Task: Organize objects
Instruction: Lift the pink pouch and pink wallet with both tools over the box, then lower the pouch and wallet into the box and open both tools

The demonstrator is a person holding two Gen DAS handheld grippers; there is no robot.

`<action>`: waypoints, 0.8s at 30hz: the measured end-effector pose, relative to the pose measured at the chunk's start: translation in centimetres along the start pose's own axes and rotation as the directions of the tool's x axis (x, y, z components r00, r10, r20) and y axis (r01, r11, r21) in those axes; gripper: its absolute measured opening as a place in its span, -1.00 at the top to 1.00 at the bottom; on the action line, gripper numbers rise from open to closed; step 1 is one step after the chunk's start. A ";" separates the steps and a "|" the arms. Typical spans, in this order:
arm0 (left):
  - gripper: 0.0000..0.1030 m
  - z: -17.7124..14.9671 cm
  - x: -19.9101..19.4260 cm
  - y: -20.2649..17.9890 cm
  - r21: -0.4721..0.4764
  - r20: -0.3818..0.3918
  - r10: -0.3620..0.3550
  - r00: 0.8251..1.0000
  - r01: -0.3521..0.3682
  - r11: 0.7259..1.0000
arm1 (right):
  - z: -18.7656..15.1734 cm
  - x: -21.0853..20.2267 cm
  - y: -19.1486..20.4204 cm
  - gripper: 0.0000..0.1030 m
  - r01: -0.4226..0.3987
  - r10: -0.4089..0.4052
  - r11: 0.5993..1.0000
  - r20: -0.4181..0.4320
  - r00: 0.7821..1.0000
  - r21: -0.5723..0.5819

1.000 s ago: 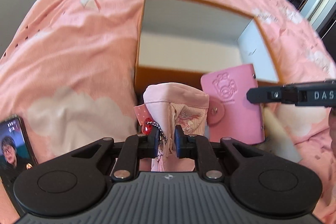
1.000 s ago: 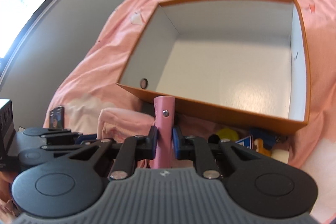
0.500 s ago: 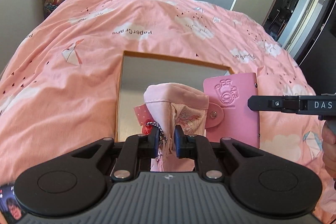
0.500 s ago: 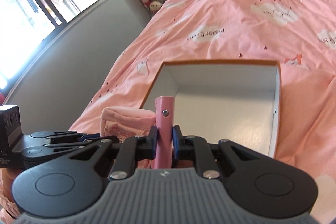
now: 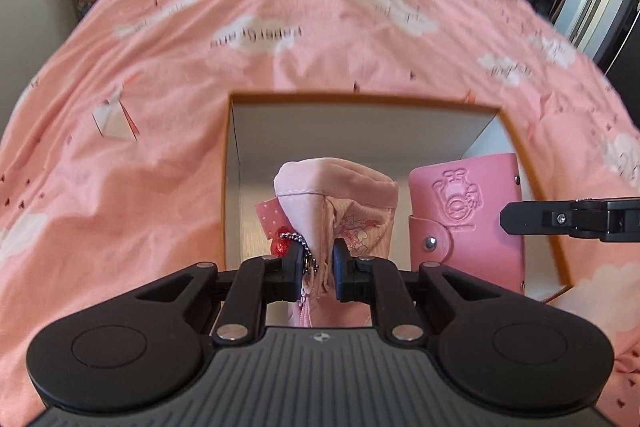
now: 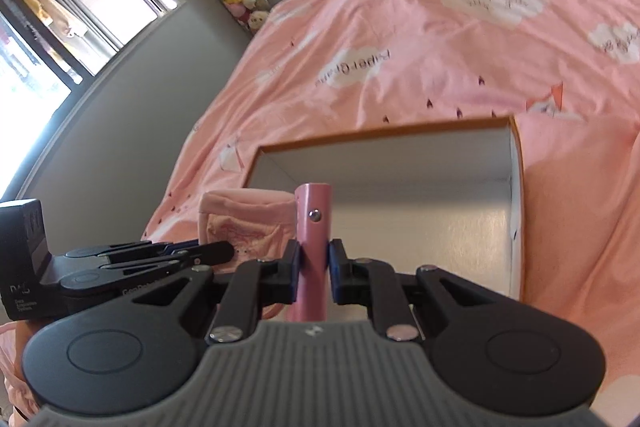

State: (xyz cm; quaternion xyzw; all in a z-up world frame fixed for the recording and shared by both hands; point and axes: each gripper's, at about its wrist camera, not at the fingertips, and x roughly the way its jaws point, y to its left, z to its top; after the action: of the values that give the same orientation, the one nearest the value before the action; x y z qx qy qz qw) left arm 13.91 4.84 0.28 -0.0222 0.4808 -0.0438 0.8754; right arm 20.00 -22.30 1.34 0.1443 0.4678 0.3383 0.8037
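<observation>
Left gripper (image 5: 316,263) is clamped on the pouch (image 5: 340,195), a soft pink fabric one with a bead chain and red charm hanging at the left pad. Right gripper (image 6: 314,263) is clamped on the wallet (image 6: 313,227), pink with snap studs, gripped edge-on. Both items hang in the air over the near half of the box (image 5: 232,167), side by side, pouch on the left, wallet close on its right, not obviously touching. The box sits open on the bedspread (image 5: 160,87), orange outside, white inside. Progress, my read: both picks done, carry about finished, nothing placed yet; the part of the box floor I can see is bare. Left to do: lower each into the box and release, then whatever else needs sorting, none of which is in view here. View differences: the left wrist shows the wallet's embossed front face and snap tab, plus the right gripper's finger coming in from the right edge; the right wrist only gives the wallet's spine but shows the box's right wall, far rim and more of the floor, and the left gripper's body from the side. The near wall of the box is hidden in both views, so clearance over it can't be judged.
</observation>
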 end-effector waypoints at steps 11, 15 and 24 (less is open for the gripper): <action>0.67 -0.9 4.8 -0.5 0.101 -0.155 0.121 0.980 -0.107 0.989 | -1.8 7.7 -3.9 0.69 -0.014 0.035 0.991 -0.161 0.986 0.130; 0.59 -0.8 5.4 -0.9 0.136 -0.173 0.153 0.973 -0.130 0.982 | -2.0 9.5 -4.7 0.69 -0.005 0.036 0.988 -0.199 0.979 0.155; 0.16 -1.0 6.0 -2.3 0.264 -0.178 0.256 0.950 -0.205 0.942 | -2.0 11.4 -4.8 0.69 0.039 -0.005 0.989 -0.233 0.972 0.140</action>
State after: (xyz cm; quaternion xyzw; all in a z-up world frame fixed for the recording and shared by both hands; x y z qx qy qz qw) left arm 16.14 1.99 -5.15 0.1463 0.5607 -0.0010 0.8150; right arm 24.05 -18.22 -9.75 0.1561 0.5833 0.3091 0.7347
